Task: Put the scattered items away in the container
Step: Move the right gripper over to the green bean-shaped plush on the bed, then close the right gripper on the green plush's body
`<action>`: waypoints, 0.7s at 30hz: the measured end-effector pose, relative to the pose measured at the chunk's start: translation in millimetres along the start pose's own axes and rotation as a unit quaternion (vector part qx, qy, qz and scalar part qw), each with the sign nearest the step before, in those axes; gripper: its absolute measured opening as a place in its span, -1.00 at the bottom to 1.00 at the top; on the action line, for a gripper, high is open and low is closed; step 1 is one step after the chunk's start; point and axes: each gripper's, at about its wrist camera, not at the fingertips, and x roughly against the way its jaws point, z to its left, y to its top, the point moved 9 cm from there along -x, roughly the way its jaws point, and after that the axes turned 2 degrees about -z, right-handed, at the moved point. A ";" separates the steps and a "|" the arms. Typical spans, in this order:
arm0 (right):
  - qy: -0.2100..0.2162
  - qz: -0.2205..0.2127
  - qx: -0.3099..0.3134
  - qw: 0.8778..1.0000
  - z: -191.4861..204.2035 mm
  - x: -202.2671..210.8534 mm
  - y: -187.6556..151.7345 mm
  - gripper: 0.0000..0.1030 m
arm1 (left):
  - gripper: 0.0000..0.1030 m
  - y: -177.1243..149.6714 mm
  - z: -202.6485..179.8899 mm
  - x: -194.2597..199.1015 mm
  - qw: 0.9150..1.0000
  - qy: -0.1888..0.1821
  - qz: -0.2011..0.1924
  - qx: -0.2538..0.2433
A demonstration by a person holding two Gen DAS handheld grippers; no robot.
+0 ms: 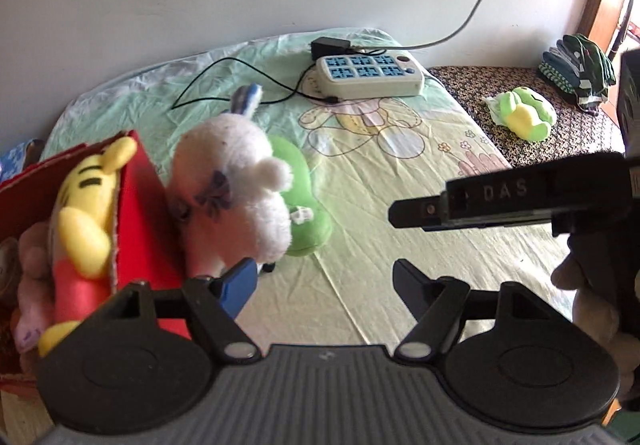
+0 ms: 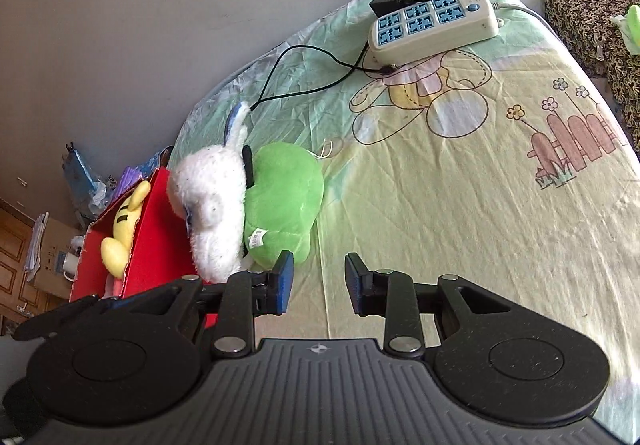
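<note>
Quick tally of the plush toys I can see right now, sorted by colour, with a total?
White: 1, the white plush beside the red box.
Green: 2, the green plush behind it and the small green frog plush on the patterned cushion.
Yellow: 1, the yellow plush in the box.
Total: 4

Colours and patterns I logged on the bed

I noted a red box; yellow plush with black stripes; white plush; green plush; pale green-yellow sheet with cartoon bear, flowers, pink fence; cream power strip with blue sockets; brown floral cover; blue pads.
</note>
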 end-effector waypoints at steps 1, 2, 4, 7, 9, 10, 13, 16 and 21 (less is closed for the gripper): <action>0.006 0.005 -0.002 1.000 -1.7 -2.6 4.7 -0.27 | 0.47 1.2 -3.9 -4.2 1.000 0.005 -0.004 -0.012; 0.012 0.010 -0.003 1.000 -2.4 -5.2 9.1 -0.24 | 0.48 2.5 -6.9 -8.5 1.000 0.012 -0.009 -0.023; 0.024 0.024 0.000 0.999 -1.4 -12.2 16.9 -0.24 | 0.47 3.4 -10.8 -19.0 0.999 0.021 -0.009 -0.035; 0.041 0.047 0.003 0.998 1.4 -26.6 24.9 -0.22 | 0.46 3.1 -16.4 -32.7 0.999 0.015 -0.004 -0.040; 0.049 0.066 0.002 0.997 2.6 -37.8 28.0 -0.18 | 0.47 1.7 -21.4 -38.7 0.998 0.024 -0.005 -0.057; 0.051 0.075 0.000 0.996 2.7 -43.1 29.6 -0.11 | 0.47 0.8 -23.9 -40.4 0.997 0.031 -0.006 -0.068; 0.060 0.087 -0.010 0.994 3.9 -54.2 36.3 0.03 | 0.53 -2.1 -26.6 -41.1 0.995 0.044 -0.010 -0.084; 0.066 0.092 -0.010 0.994 9.4 -64.7 43.5 0.08 | 0.53 -10.8 -21.9 -41.5 0.995 0.049 0.003 -0.089; 0.071 0.092 0.002 0.993 22.0 -84.3 52.5 0.26 | 0.50 -34.7 -21.1 -43.4 0.996 0.010 0.051 -0.066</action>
